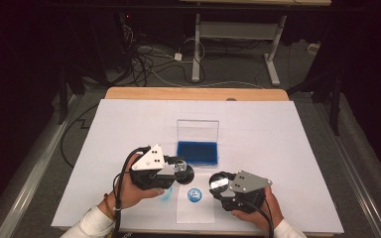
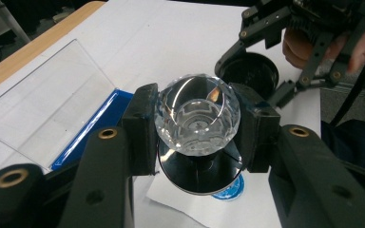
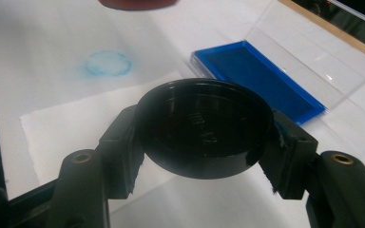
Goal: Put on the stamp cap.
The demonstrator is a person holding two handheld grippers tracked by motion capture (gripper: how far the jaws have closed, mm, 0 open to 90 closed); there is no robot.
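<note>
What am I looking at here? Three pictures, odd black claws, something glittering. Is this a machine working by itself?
No machine: a person holds a two-jaw gripper in each hand. One picture looks down from above the table; the other two come from cameras riding on each gripper. The left gripper is shut on a stamp with a clear faceted knob and a round black base. The right gripper is shut on a round black cap. On the white table cover lie an open blue ink pad with its clear lid up, and a paper sheet bearing a round blue print.

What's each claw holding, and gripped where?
Left claw: stamp, by its faceted clear knob. Right claw: black cap, by its round sides.
</note>
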